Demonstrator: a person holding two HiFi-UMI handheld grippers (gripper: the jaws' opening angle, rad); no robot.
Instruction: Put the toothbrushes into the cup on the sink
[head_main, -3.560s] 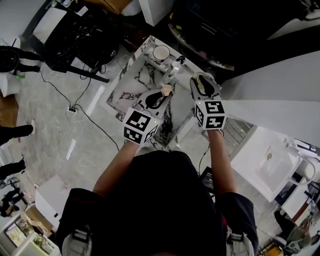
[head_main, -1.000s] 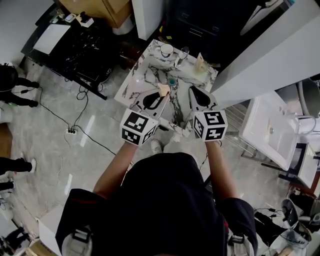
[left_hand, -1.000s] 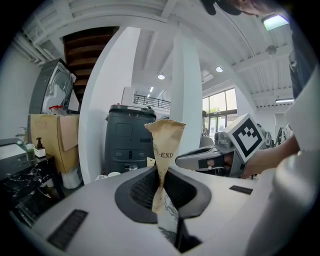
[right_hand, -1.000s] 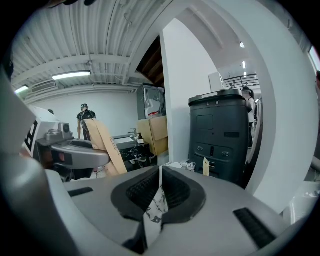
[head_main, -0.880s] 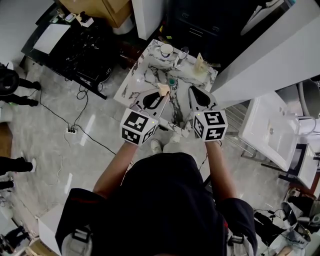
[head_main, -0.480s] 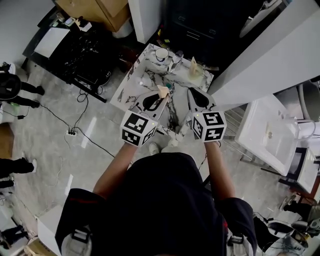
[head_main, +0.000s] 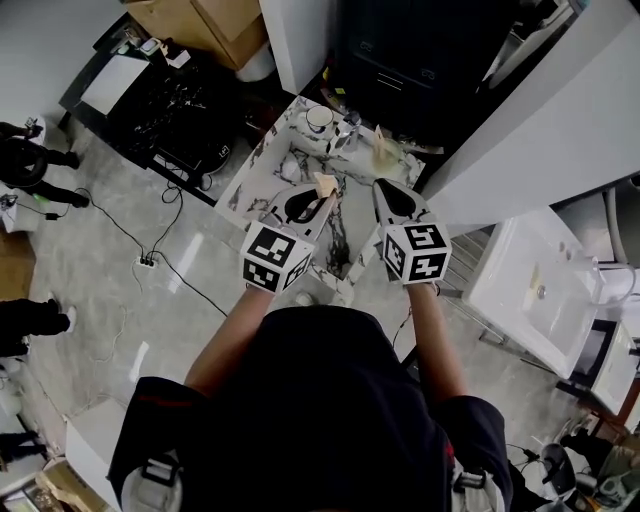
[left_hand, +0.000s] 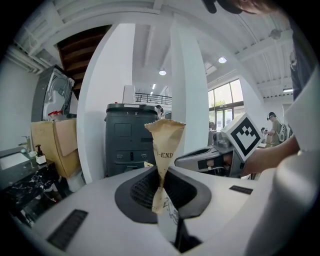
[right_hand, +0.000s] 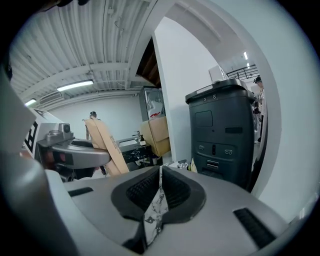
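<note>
While one marble counter (head_main: 262, 175) lies below, left gripper (left_hand: 161, 187) clamped on one tan paper packet (left_hand: 164, 145), right gripper (right_hand: 159, 192) closed to a slit, empty, one white cup (head_main: 319, 118) at the counter's far edge.

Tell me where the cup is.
Head view: the cup stands at the far edge of the marble counter, just left of the faucet, ahead of the left gripper.

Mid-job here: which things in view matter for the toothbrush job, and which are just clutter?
Job: paper-wrapped packet, likely a toothbrush, in left tool; second packet on the marble sink top; white cup.
Clutter: cardboard box; floor power strip; separate white basin; grey cabinet.
</note>
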